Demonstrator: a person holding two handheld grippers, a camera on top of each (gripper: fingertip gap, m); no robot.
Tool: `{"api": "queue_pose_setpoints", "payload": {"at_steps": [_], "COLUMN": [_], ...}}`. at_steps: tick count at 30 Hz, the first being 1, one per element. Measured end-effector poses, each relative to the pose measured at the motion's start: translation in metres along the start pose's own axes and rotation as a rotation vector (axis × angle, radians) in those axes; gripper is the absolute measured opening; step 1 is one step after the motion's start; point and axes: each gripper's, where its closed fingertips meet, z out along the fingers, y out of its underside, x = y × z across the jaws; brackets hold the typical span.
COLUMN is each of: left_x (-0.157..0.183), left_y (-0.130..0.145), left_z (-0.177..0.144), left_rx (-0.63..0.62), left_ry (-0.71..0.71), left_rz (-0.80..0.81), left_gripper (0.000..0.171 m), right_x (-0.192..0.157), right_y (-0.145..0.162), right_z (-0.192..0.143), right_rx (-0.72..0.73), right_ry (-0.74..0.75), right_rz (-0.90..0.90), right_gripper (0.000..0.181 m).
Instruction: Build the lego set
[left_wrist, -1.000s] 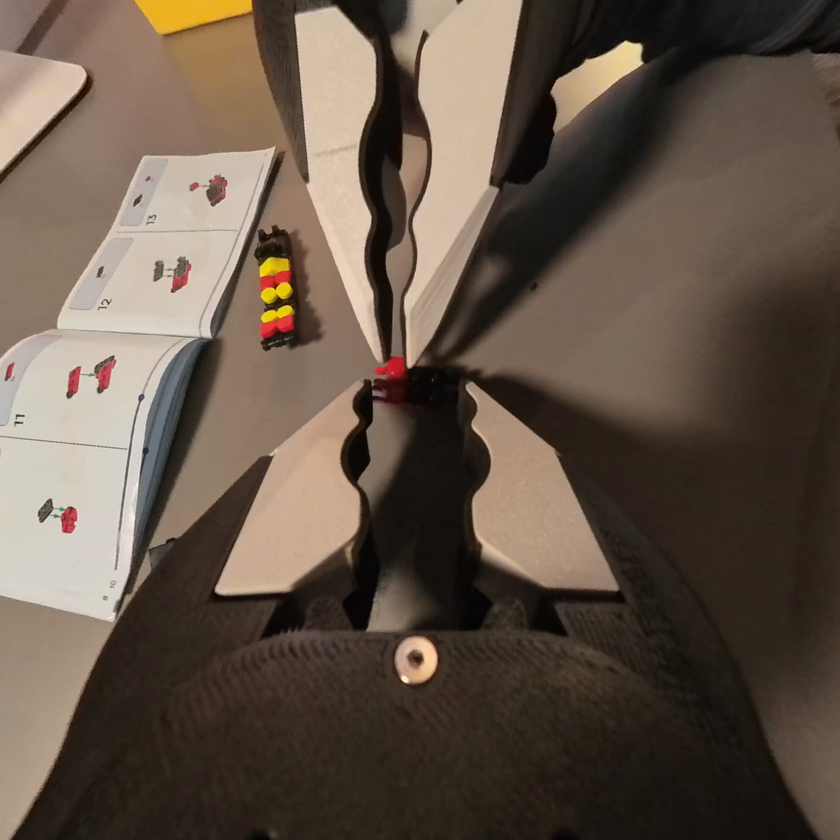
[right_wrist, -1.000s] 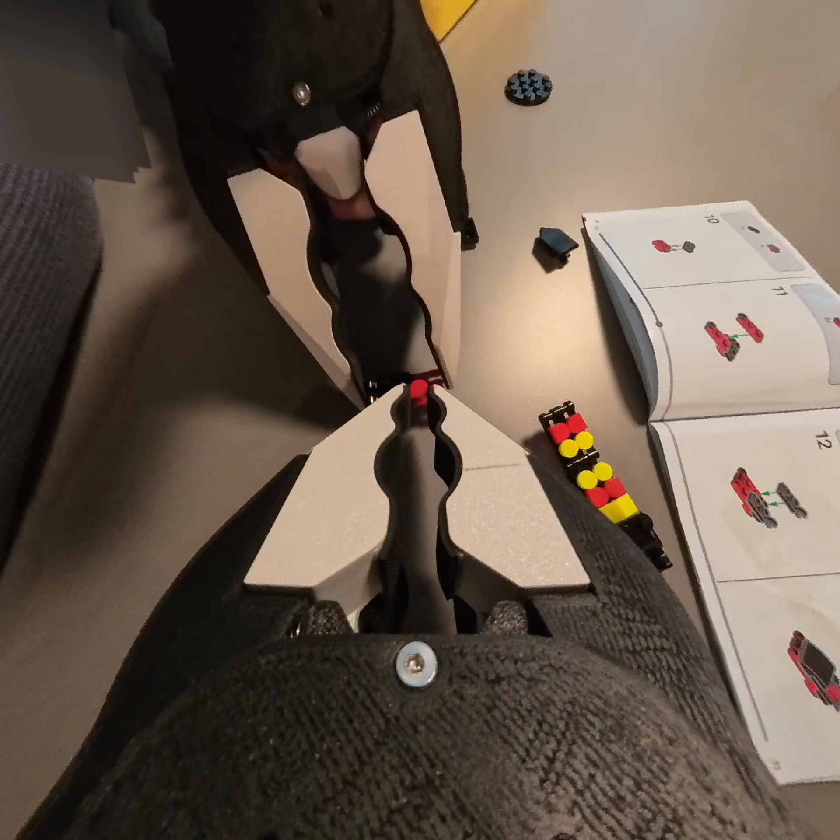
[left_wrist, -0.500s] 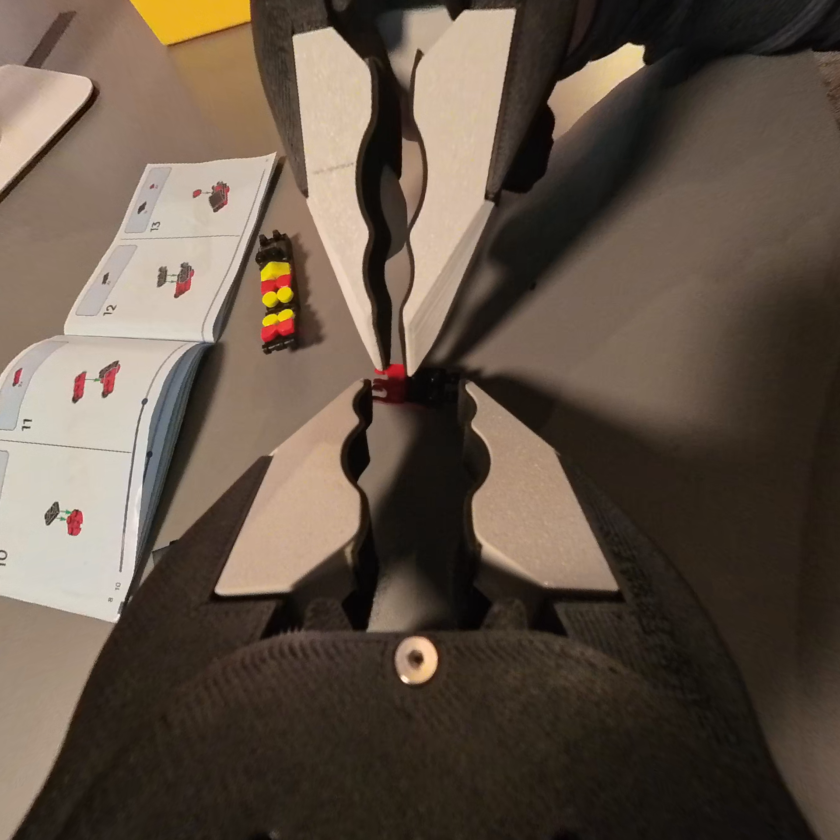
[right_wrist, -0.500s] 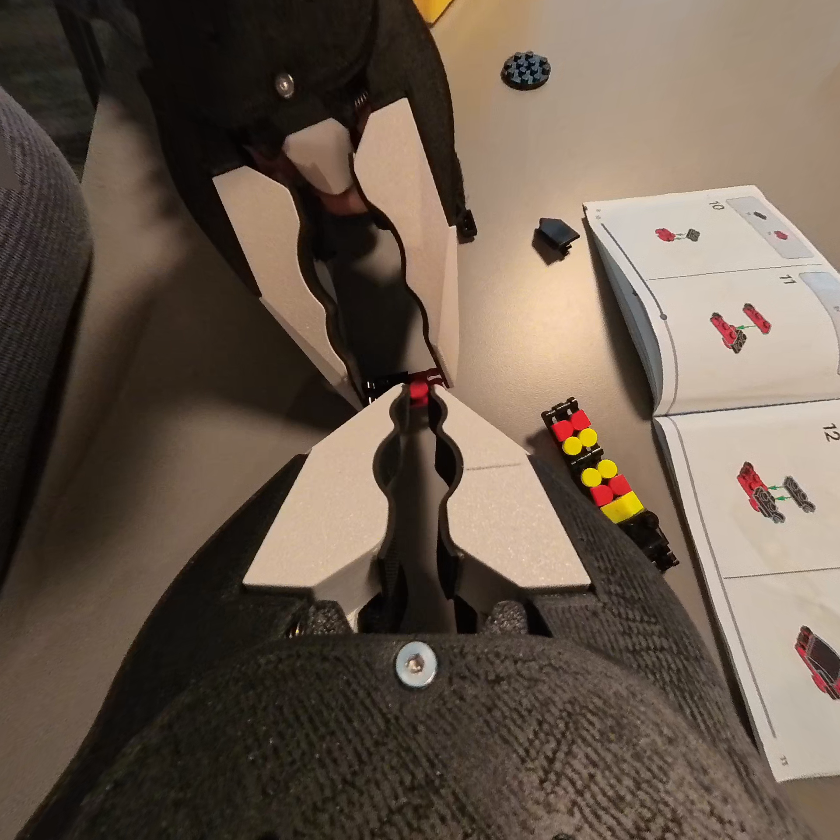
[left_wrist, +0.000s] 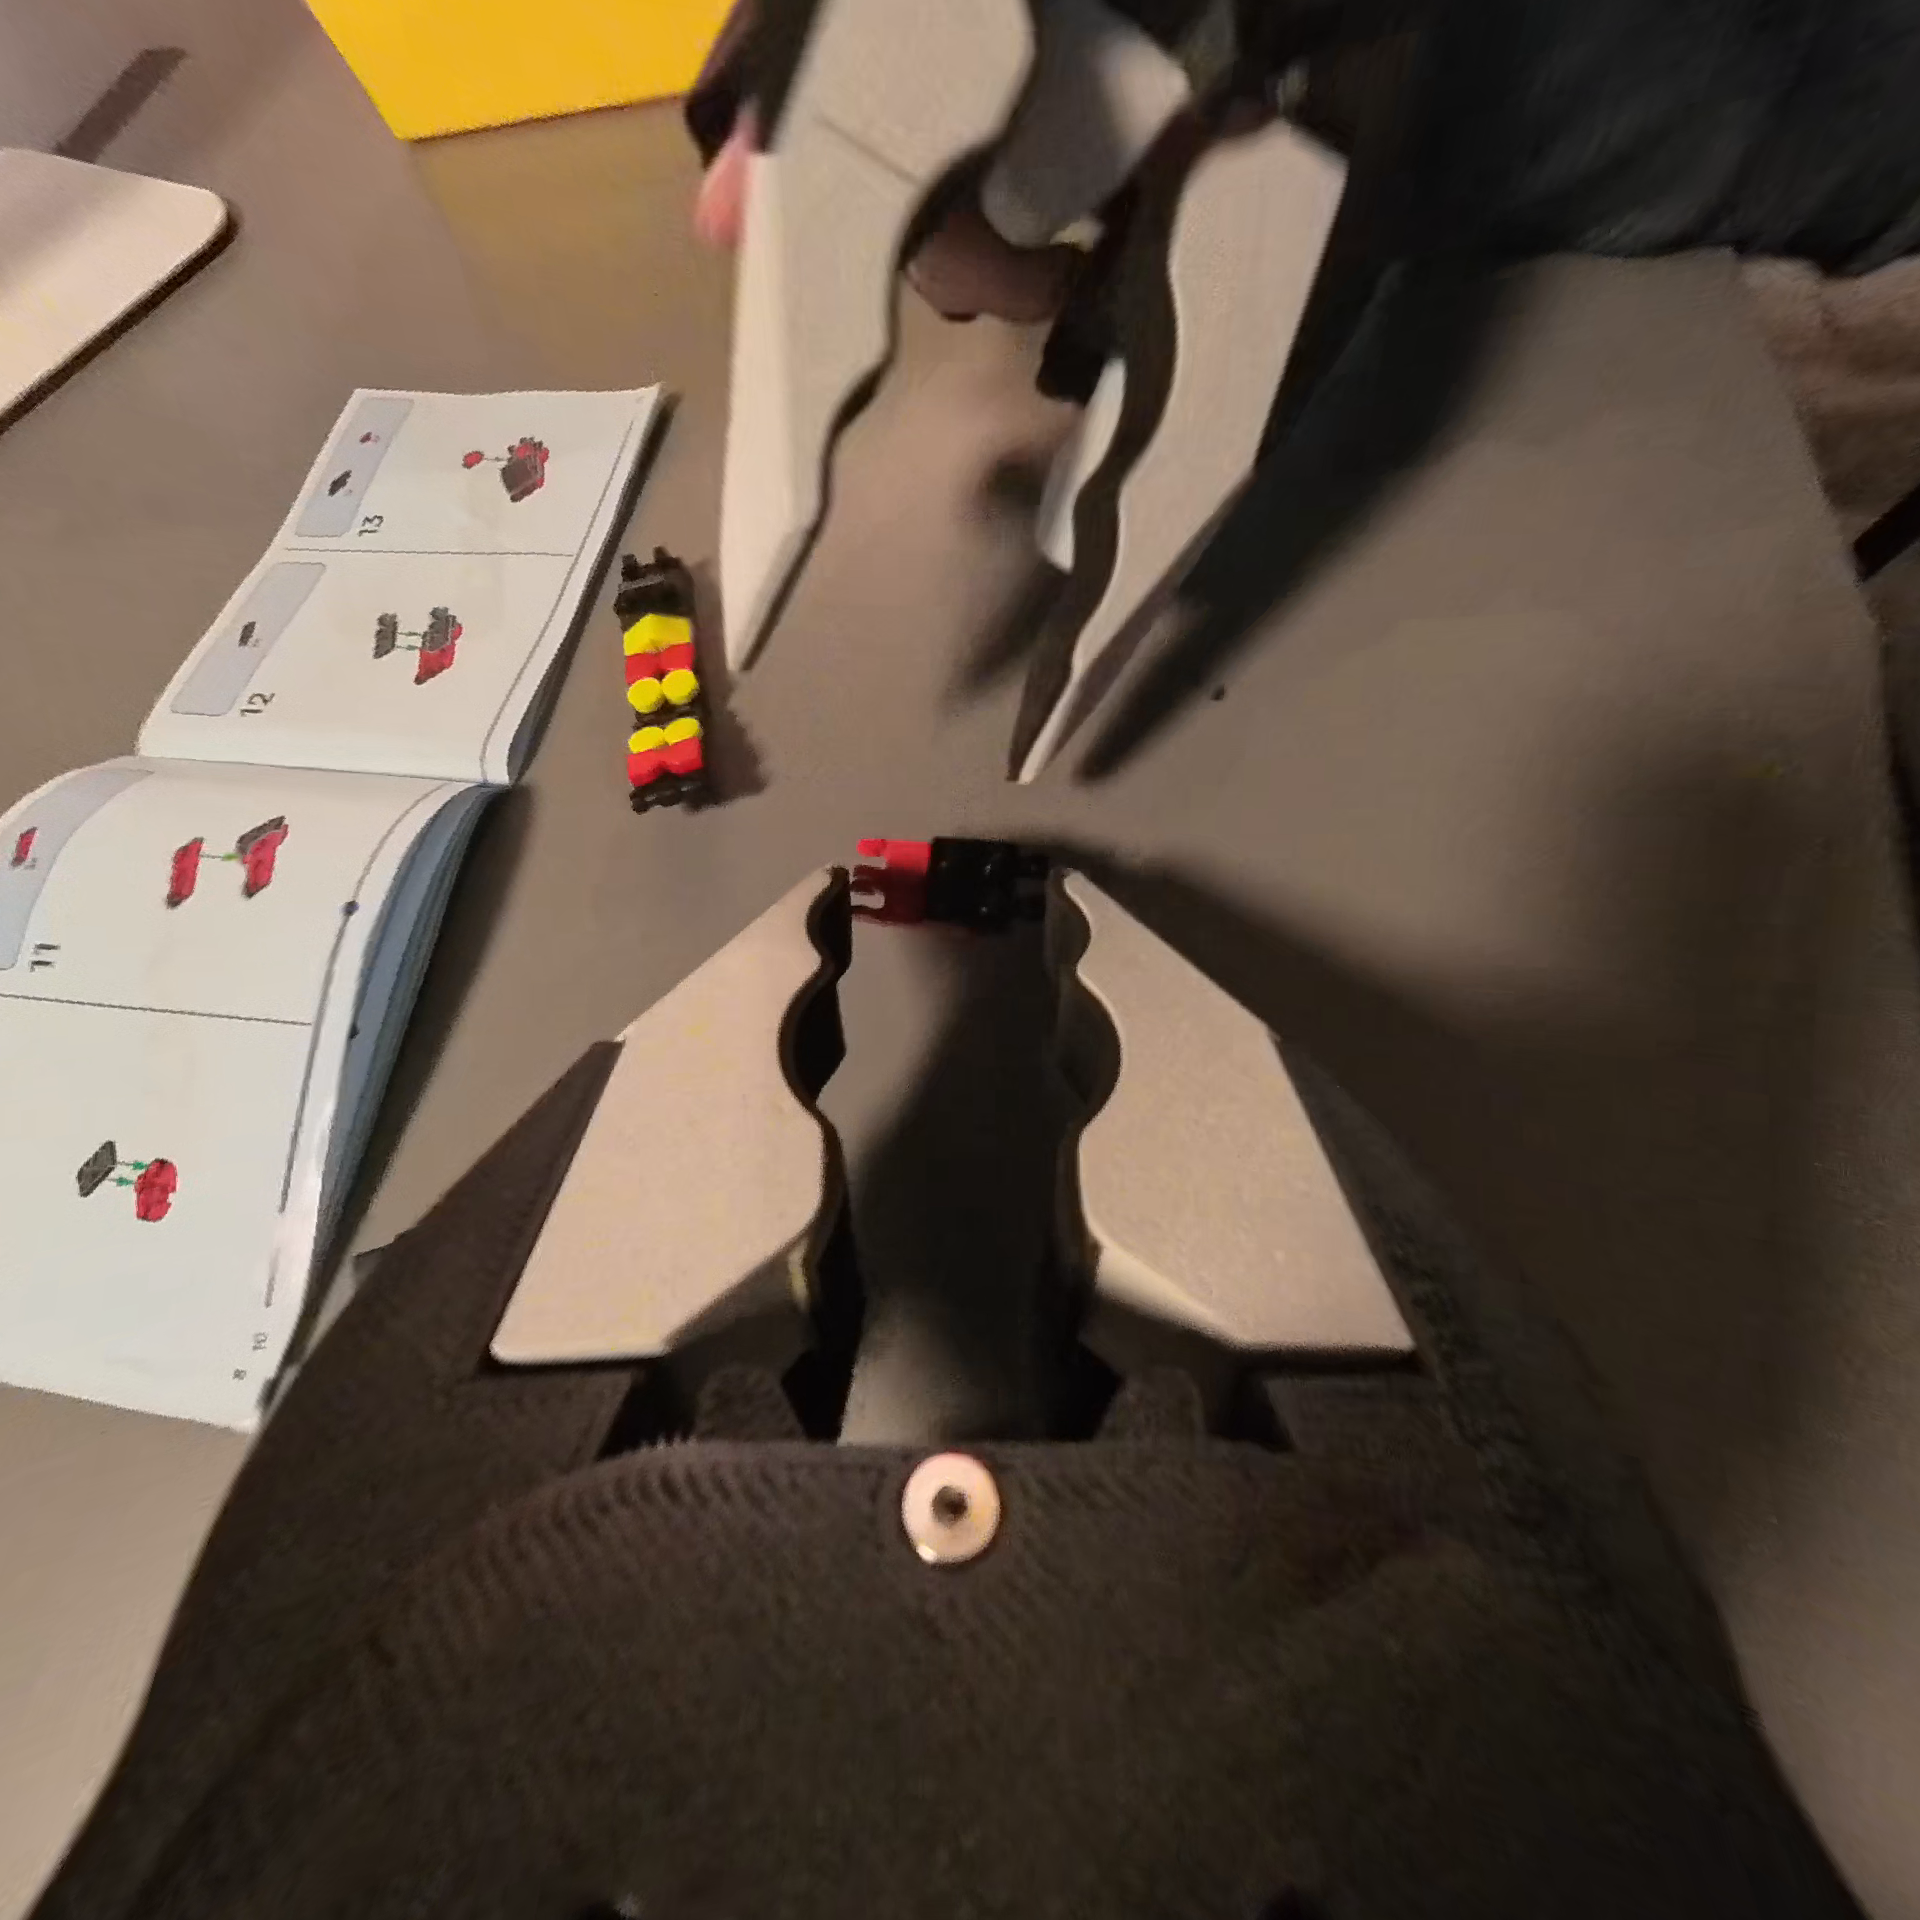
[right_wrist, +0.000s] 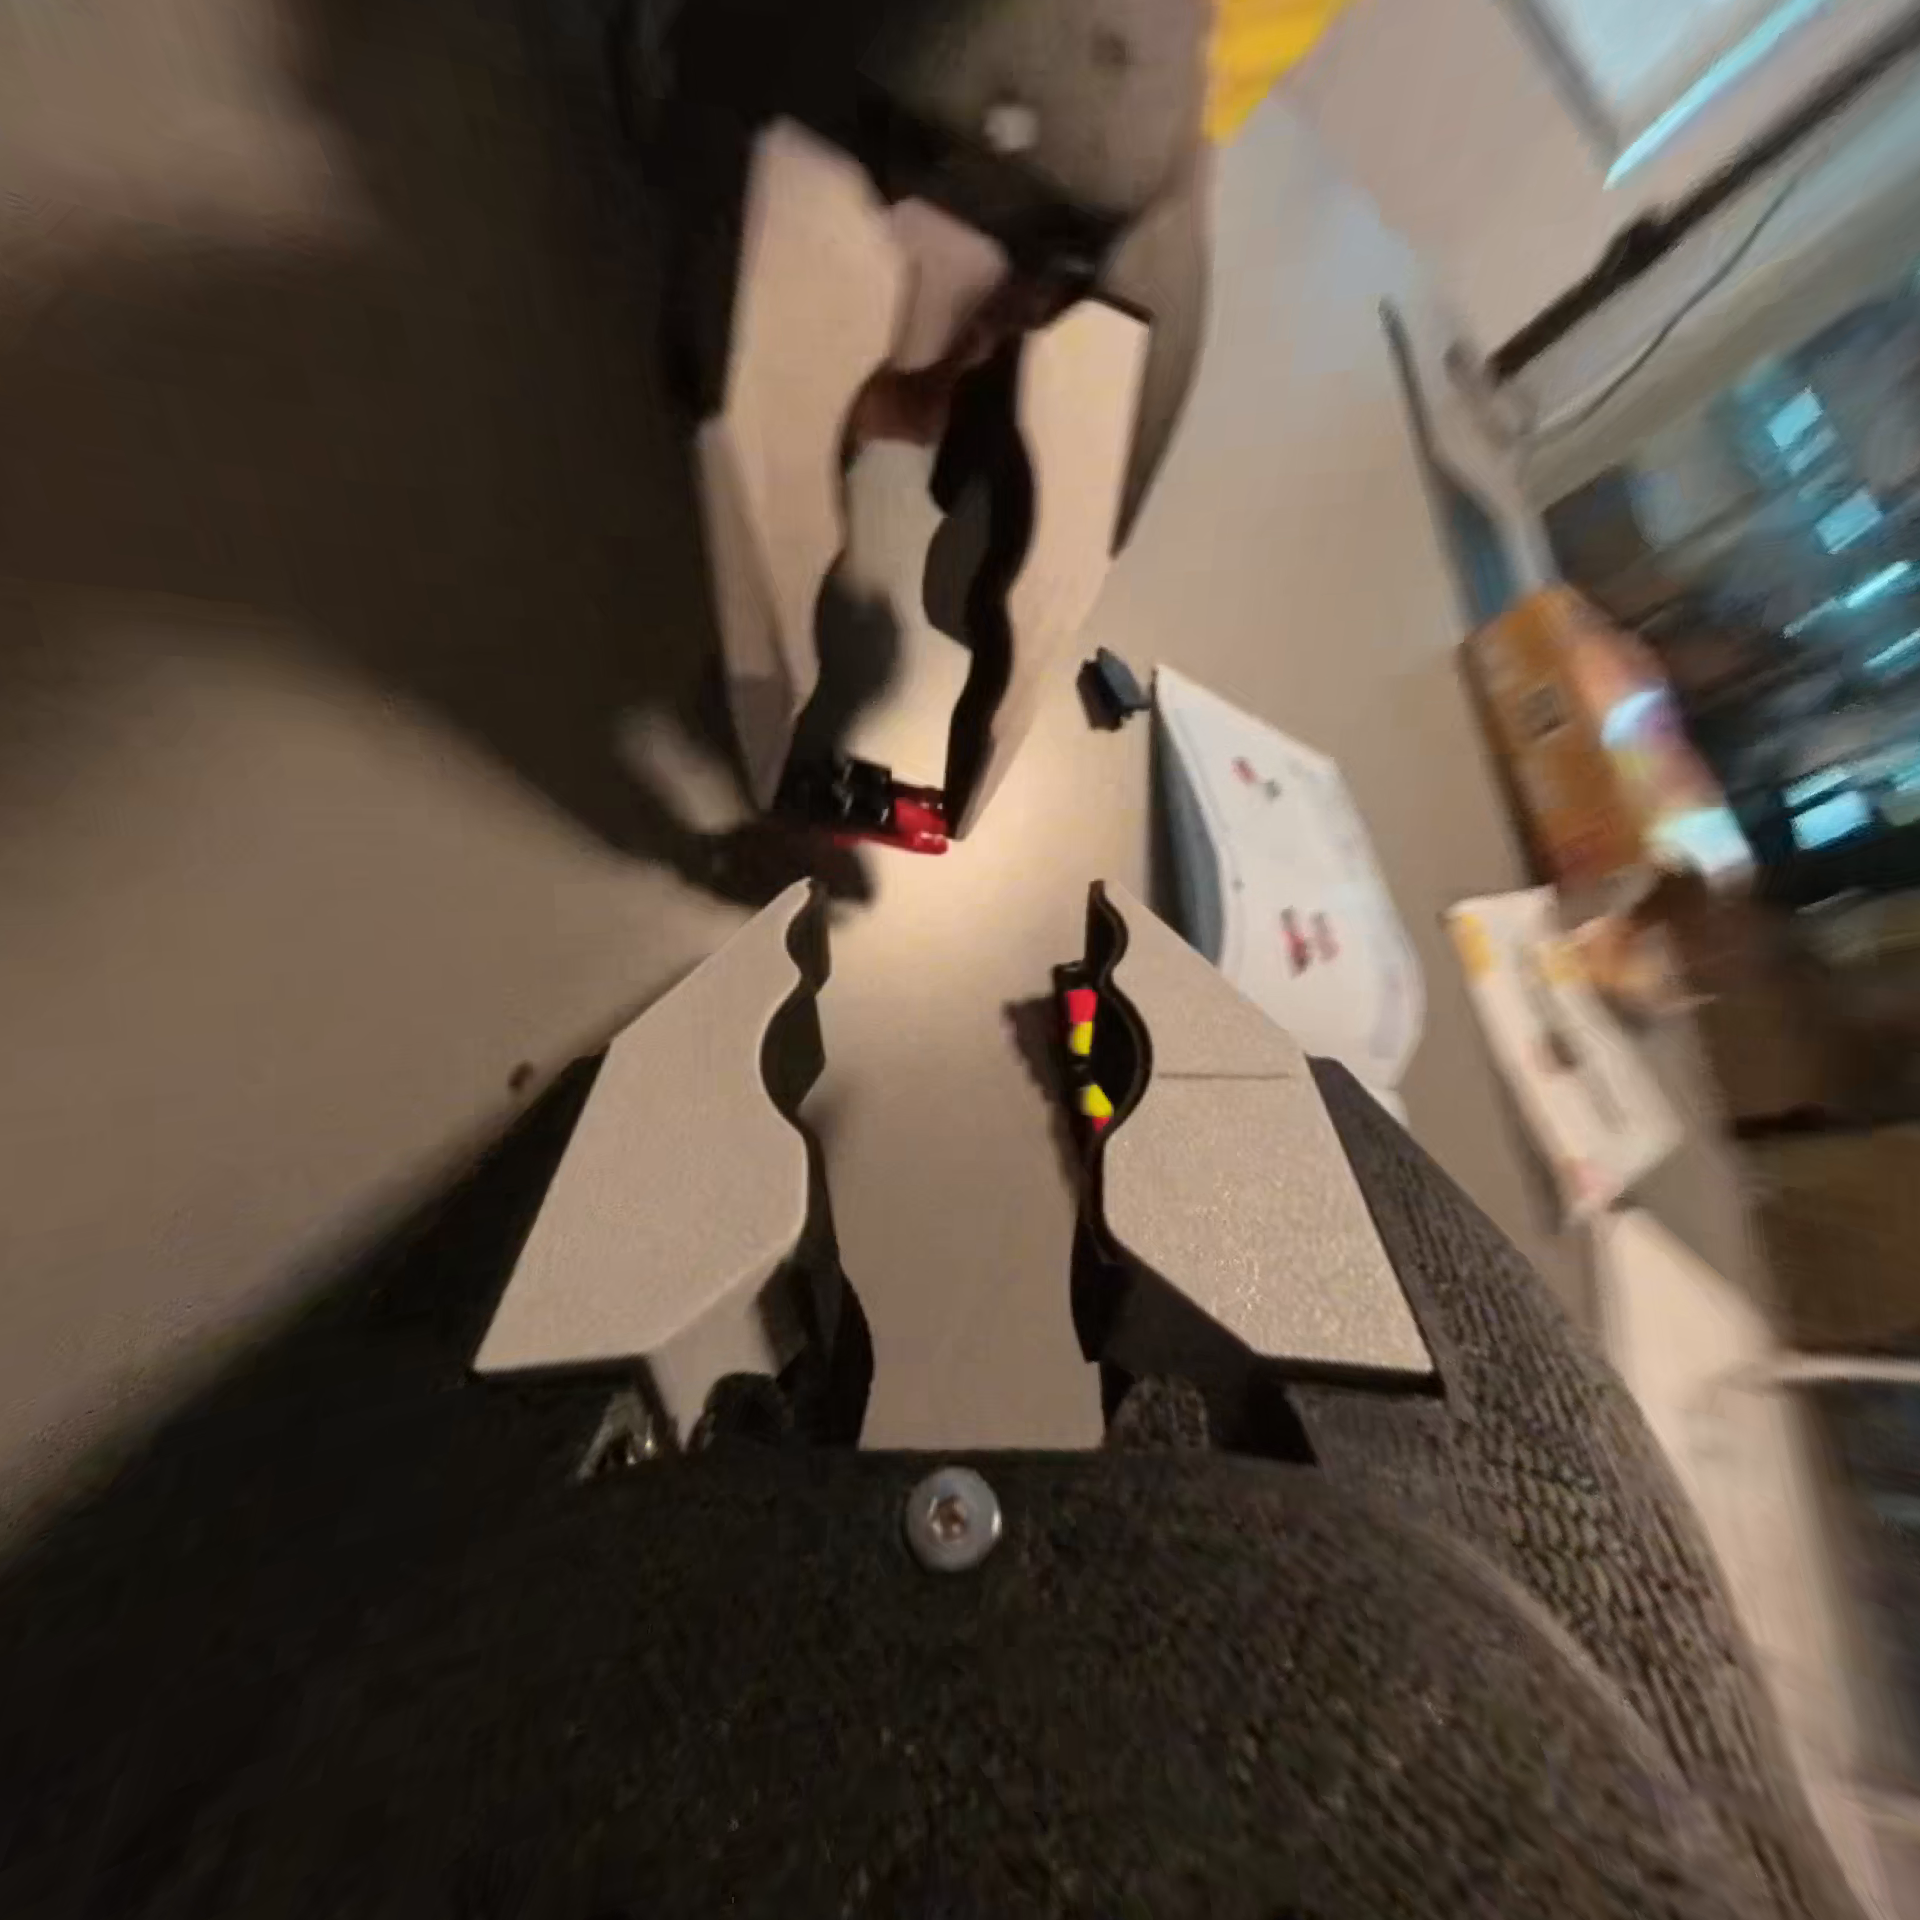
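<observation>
My left gripper (left_wrist: 945, 883) is shut on a small red-and-black lego assembly (left_wrist: 940, 883) and holds it just above the dark table. The right wrist view also shows this gripper (right_wrist: 871, 812) with the assembly (right_wrist: 868, 805) between its tips. My right gripper (right_wrist: 951, 894) is open and empty, a short way back from the assembly. It shows blurred in the left wrist view (left_wrist: 883, 717). A black strip with red and yellow bricks (left_wrist: 660, 686) lies on the table left of the grippers. In the right wrist view the strip (right_wrist: 1081, 1049) is partly hidden behind my right finger.
An open instruction booklet (left_wrist: 312, 779) lies left of the strip and also shows in the right wrist view (right_wrist: 1278, 862). A yellow box (left_wrist: 520, 52) and a grey pad (left_wrist: 83, 260) sit at the far left. A small dark piece (right_wrist: 1107, 681) lies near the booklet. Less than 4 cm separates the two grippers' tips.
My right gripper has let go of the red piece, opened, and pulled back and tilted. The red piece stays on the black piece in my left gripper.
</observation>
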Motion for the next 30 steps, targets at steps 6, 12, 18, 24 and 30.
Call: {"api": "queue_pose_setpoints", "payload": {"at_steps": [6, 12, 18, 24, 30], "left_x": [0.003, 0.008, 0.013, 0.014, 0.014], "left_y": [-0.010, -0.009, -0.010, -0.010, -0.008], "left_z": [-0.008, -0.009, -0.009, -0.009, -0.008], "left_rx": [0.074, 0.069, 0.069, 0.073, 0.056], "left_ry": [0.137, 0.173, 0.207, 0.224, 0.220], "left_rz": [-0.150, -0.147, -0.155, -0.168, -0.168], "left_gripper": [0.037, 0.037, 0.037, 0.037, 0.037], "right_x": [-0.014, -0.016, -0.014, -0.015, -0.015], "right_y": [-0.008, -0.012, -0.013, -0.013, -0.011], "right_z": [0.015, 0.018, 0.015, 0.014, 0.015], "right_rx": [-0.038, -0.031, -0.030, -0.047, -0.123], "right_ry": [0.127, 0.166, 0.191, 0.205, 0.211], "right_rz": [-0.436, -0.516, -0.542, -0.600, -0.662], "right_gripper": [0.046, 0.030, 0.007, 0.006, 0.005]}}
